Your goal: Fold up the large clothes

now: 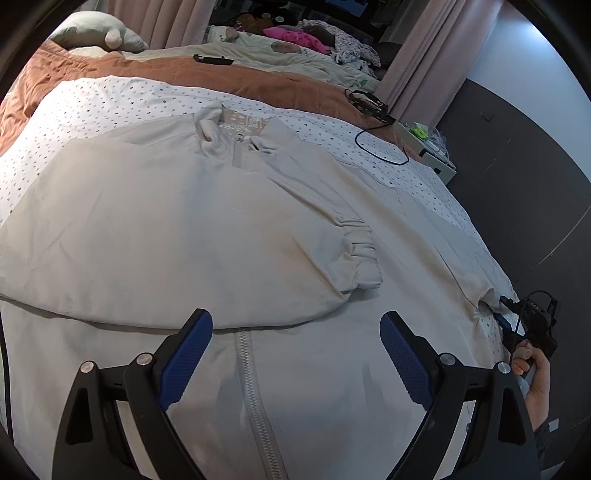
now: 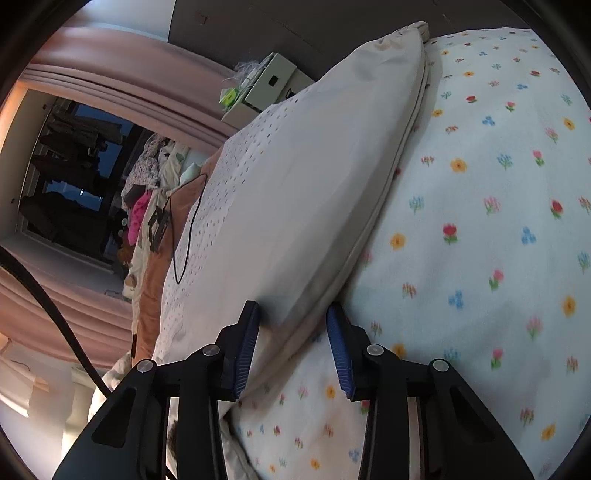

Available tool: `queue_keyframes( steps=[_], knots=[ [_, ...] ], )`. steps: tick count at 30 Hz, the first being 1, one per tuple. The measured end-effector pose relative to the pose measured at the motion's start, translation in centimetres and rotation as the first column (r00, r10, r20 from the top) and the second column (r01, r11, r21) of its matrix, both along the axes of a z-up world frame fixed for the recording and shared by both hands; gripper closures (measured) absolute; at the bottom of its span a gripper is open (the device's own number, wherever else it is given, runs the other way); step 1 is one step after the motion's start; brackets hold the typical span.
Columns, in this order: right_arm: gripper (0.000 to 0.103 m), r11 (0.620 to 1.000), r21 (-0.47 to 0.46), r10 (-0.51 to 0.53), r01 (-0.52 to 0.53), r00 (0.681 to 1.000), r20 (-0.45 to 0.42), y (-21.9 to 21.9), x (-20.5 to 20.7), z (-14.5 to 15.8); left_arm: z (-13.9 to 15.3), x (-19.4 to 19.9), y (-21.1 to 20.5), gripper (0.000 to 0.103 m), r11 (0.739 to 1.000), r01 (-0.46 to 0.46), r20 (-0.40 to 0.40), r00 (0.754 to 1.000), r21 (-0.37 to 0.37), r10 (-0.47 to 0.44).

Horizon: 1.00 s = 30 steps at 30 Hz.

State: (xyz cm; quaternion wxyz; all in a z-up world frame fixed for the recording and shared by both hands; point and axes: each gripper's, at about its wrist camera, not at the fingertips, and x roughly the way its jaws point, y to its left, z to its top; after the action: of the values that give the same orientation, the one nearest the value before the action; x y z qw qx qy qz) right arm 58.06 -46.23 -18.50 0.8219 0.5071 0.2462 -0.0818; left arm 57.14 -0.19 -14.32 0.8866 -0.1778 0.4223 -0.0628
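Left wrist view: a bed (image 1: pixel 122 99) fills the frame, covered by a white spotted sheet, with a rust-brown blanket (image 1: pixel 155 72) along its far edge and a pale pillow (image 1: pixel 99 35) at the far left corner. Pink curtains (image 1: pixel 417 59) hang behind, a heap of clothes (image 1: pixel 299 38) lies beyond the bed, and a small white cabinet (image 1: pixel 432 147) stands by the far right corner near a dark wall. A black cable (image 1: pixel 380 146) loops on the sheet there. The pale grey jacket (image 1: pixel 184 221) lies spread flat across the bed, collar toward the far edge, one sleeve folded over its front with the elastic cuff (image 1: pixel 358 251) toward the right. Its zipper (image 1: pixel 255 391) runs between the fingers of the left gripper (image 1: pixel 295 354), whose blue pads stand wide apart above the near hem, holding nothing. At the right edge of the bed a hand (image 1: pixel 533 373) holds the right gripper (image 1: pixel 508 314) at the jacket's side.

Right wrist view: the view is rolled sideways; a flower-printed sheet (image 2: pixel 480 221) fills the right, curtains (image 2: pixel 92 74) and the cabinet (image 2: pixel 266 85) the left. The jacket (image 2: pixel 314 192) edge rises as a fold between the fingers of the right gripper (image 2: pixel 291 350). Its pads stand fairly close, with the fabric between them; the left pad touches the cloth, but I cannot tell whether both press.
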Motion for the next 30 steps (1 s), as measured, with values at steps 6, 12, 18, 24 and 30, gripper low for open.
queue_keyframes(
  steps=[6, 12, 18, 24, 30],
  knots=[
    [0.100, 0.999, 0.009, -0.032, 0.032, 0.999, 0.018, 0.1, -0.8, -0.7, 0.0, 0.1, 0.8, 0.009, 1.000, -0.014, -0.002, 1.000, -0.025, 0.014],
    [0.102, 0.998, -0.062, -0.004, 0.013, 0.991, 0.137, 2.3, -2.7, 3.1, 0.4, -0.1, 1.6, 0.009, 0.998, -0.023, 0.005, 1.000, -0.062, 0.024],
    [0.103, 0.986, -0.165, 0.067, -0.028, 0.971, 0.230, 7.2, -4.4, 8.4, 0.7, -0.4, 2.1, 0.009, 0.996, -0.017, 0.014, 1.000, -0.092, 0.018],
    [0.103, 0.967, -0.228, 0.176, -0.115, 0.946, 0.272, 12.9, -4.9, 10.9, 1.2, -0.5, 2.7, 0.009, 0.993, -0.013, 0.029, 0.999, -0.117, 0.016],
    [0.103, 0.939, -0.231, 0.307, -0.253, 0.921, 0.239, 17.6, -3.8, 10.3, 1.2, -0.5, 2.9, 0.009, 0.991, -0.006, 0.033, 0.999, -0.137, 0.011]
  ],
)
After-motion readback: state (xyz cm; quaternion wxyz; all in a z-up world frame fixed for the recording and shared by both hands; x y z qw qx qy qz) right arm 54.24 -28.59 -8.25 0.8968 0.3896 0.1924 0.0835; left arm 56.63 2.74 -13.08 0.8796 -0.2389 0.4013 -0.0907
